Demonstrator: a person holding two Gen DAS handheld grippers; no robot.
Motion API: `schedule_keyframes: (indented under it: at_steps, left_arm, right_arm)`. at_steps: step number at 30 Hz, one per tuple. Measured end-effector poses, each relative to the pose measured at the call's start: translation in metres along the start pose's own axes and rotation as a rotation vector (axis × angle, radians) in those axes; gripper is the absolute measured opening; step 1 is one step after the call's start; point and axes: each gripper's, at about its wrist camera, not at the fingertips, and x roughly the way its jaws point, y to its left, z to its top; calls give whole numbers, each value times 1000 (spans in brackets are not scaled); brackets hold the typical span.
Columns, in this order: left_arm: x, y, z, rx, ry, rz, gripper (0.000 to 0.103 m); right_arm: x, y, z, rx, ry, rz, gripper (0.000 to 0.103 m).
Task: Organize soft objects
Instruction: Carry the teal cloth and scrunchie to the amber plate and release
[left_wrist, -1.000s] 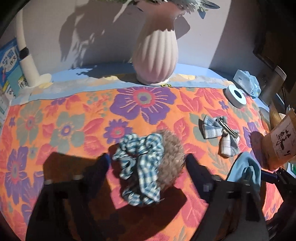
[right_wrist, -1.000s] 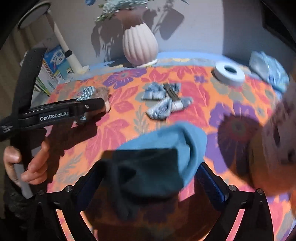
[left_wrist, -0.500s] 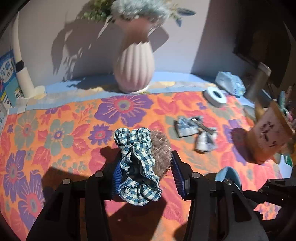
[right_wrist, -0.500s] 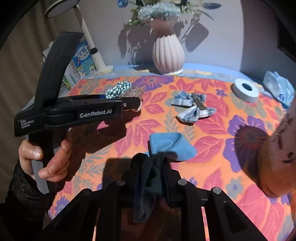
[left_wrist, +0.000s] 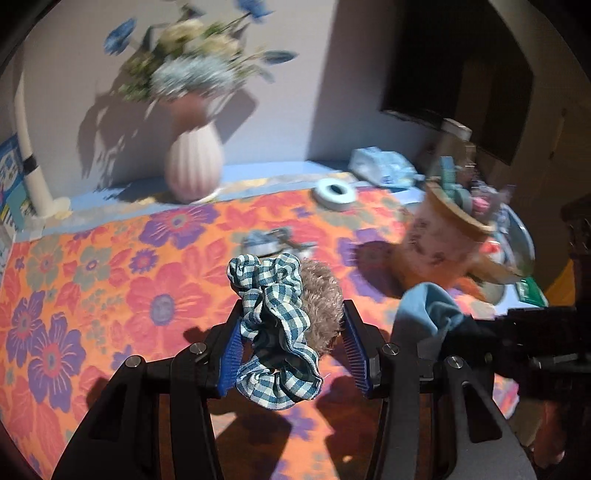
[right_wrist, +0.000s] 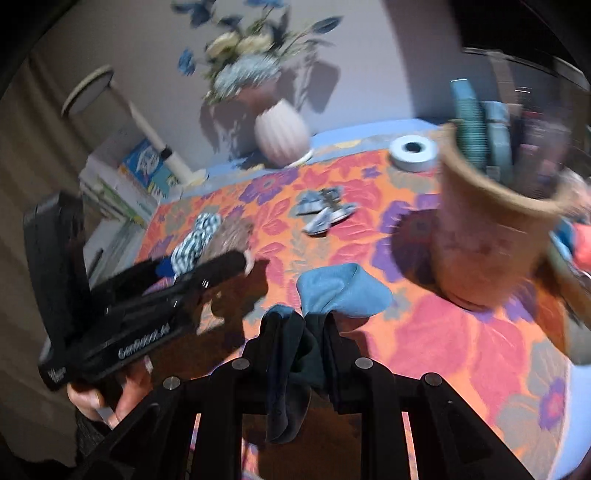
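Both raised: left hand-held gripper (left_wrist: 291, 332) clamps scrunchies (left_wrist: 280, 325), right hand-held gripper (right_wrist: 301, 332) blue cloth (right_wrist: 340, 291).

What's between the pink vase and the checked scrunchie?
Only bare flowered tablecloth lies between the vase and the scrunchie, in the left wrist view.

A: At the bottom centre of the frame our right gripper (right_wrist: 301, 332) has its jaws clamped on the blue sock (right_wrist: 341, 293), whose light end flops forward.

B: At left we see our left gripper (right_wrist: 207, 269) holding the checked scrunchie (right_wrist: 195, 240) with a fuzzy brown one (right_wrist: 231, 236).

A: On the floral surface (right_wrist: 461, 350), a tan pot (right_wrist: 487, 229) stands at right, a plaid bow (right_wrist: 325, 212) lies mid-frame, and a pink vase (right_wrist: 282, 136) stands behind.
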Motion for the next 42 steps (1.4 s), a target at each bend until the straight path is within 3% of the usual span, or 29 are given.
schedule_keyframes:
  at_steps: [11, 15, 21, 28, 37, 40, 41, 42]
  left_arm:
    - [-14, -123, 17, 192, -38, -138, 46]
    - [-5, -174, 29, 253, -29, -200, 46]
    - [13, -234, 61, 282, -29, -250, 46]
    - [44, -266, 99, 264, -27, -251, 46]
    - [75, -279, 119, 260, -4, -237, 47]
    - [83, -279, 123, 263, 1, -235, 60]
    - [86, -280, 124, 263, 1, -222, 75]
    - [87, -281, 124, 264, -10, -212, 82]
  right_arm:
    - [-99, -79, -17, 159, -160, -77, 20]
    - [-133, -125, -21, 274, -226, -31, 20]
    - [-181, -172, -9, 364, -362, -103, 20]
    - [-211, -215, 18, 403, -467, -182, 20]
    - [-196, -244, 37, 392, -438, -244, 20]
    - [-187, -252, 41, 392, -413, -269, 22]
    - [-183, -256, 42, 400, -395, -278, 27]
    - [-179, -260, 42, 413, -378, -284, 41]
